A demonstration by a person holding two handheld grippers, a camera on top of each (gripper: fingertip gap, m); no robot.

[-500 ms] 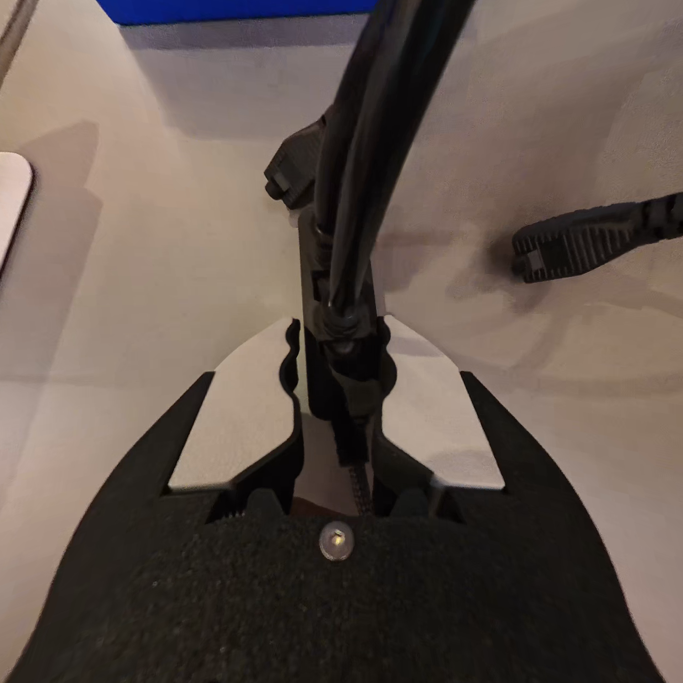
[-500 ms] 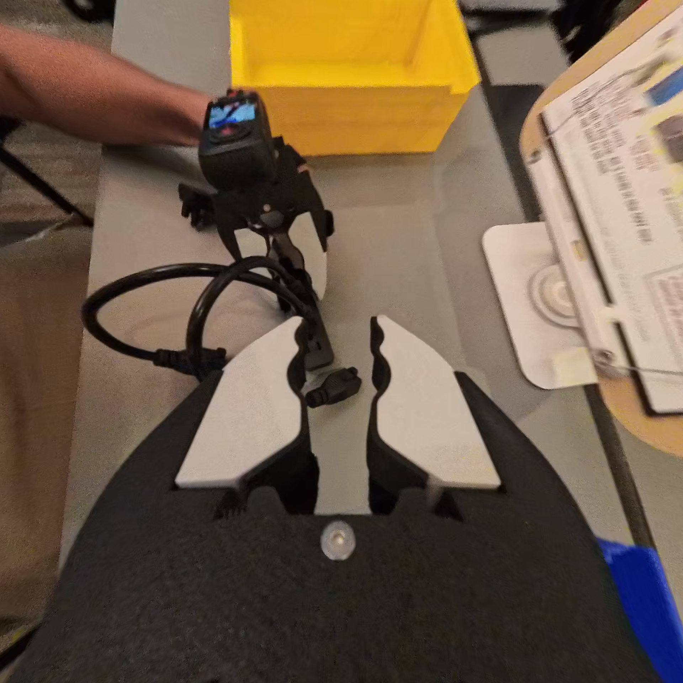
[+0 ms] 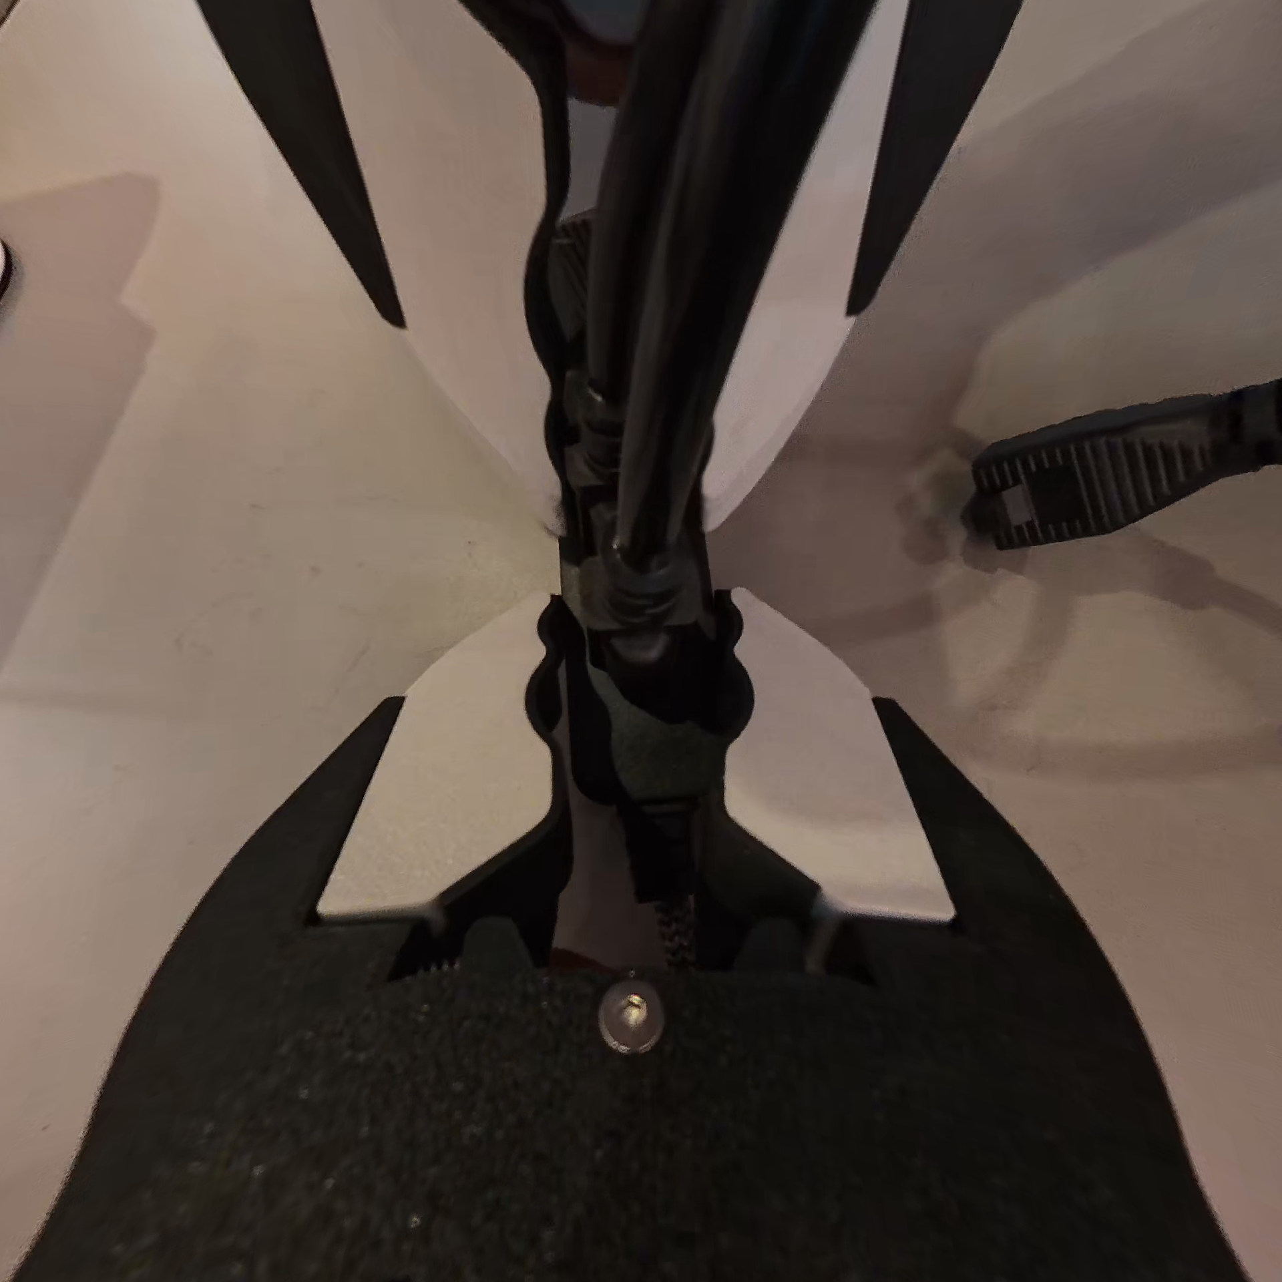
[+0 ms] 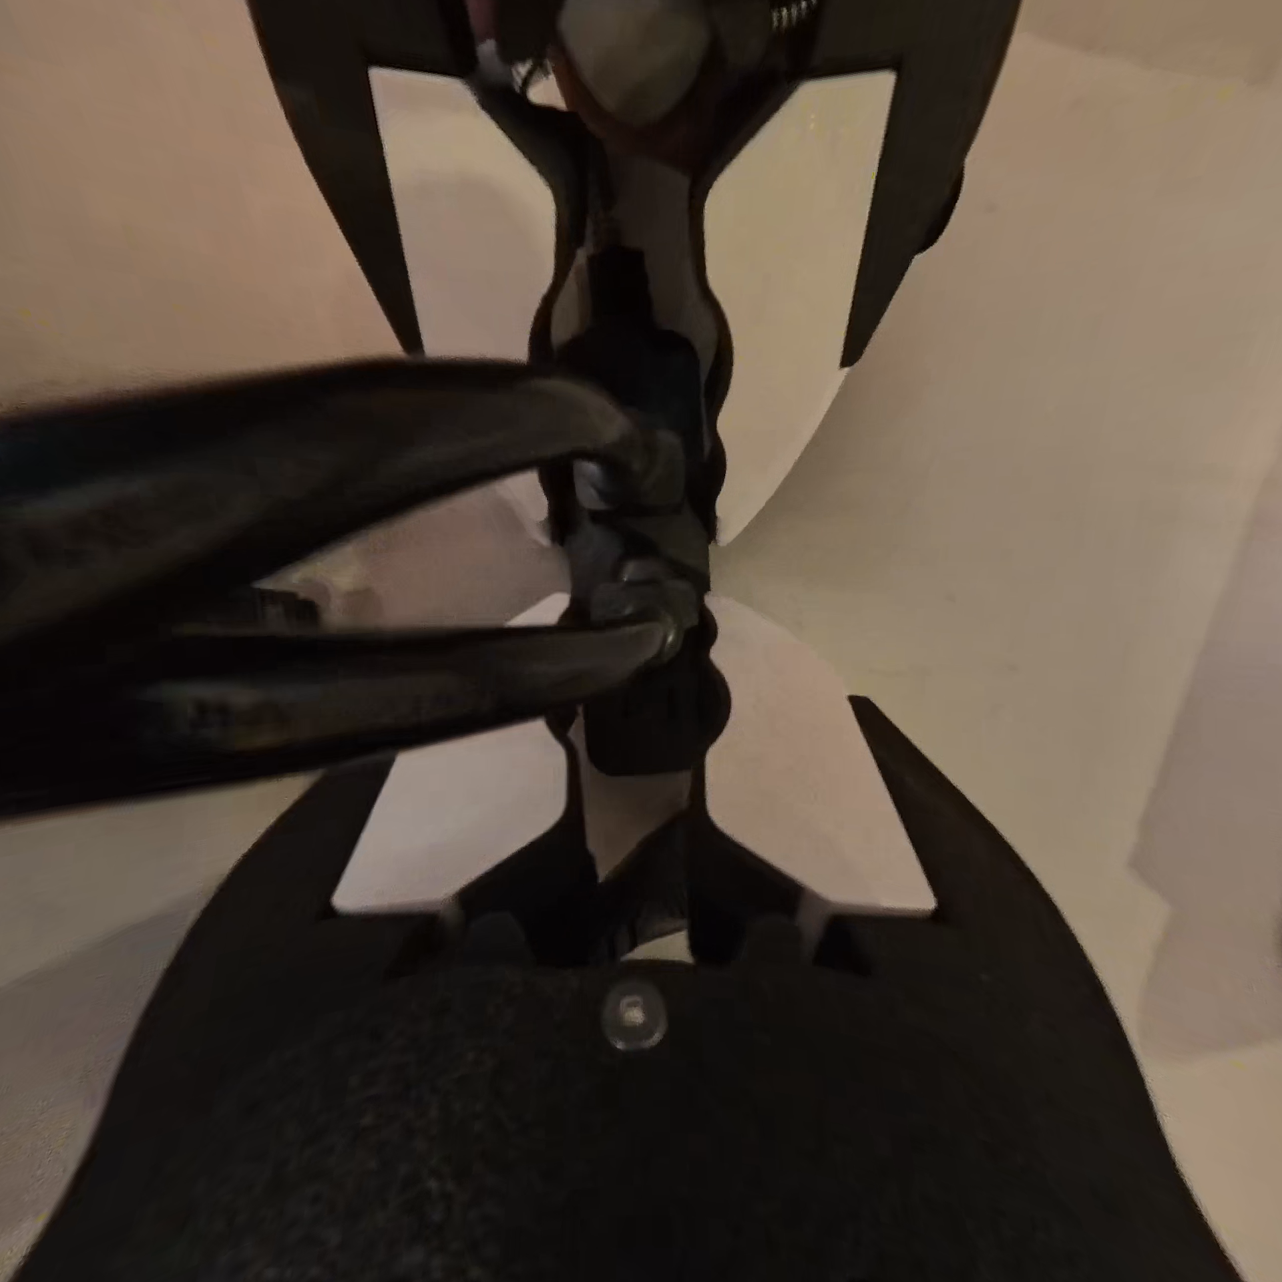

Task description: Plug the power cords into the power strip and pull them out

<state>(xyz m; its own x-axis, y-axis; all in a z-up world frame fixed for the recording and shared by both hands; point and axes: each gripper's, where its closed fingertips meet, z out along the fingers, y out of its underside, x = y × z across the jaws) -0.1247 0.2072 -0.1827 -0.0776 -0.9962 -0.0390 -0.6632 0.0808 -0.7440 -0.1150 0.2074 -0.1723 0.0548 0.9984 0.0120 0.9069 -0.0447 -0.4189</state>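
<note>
Black strip (image 3: 642,610) btwn both grippers' tips

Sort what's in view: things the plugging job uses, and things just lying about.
In use:
left gripper
right gripper
power strip, held between both
two plugged-in cords

Lying about:
loose plug on the table

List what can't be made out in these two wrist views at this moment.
- Power strip, left wrist view: sockets hidden by black cords and the right gripper.
- Right wrist view: blurred cords cover the strip's side; right gripper's grip unclear.
- Loose plug, left wrist view: cable cut off by the right edge.
</note>
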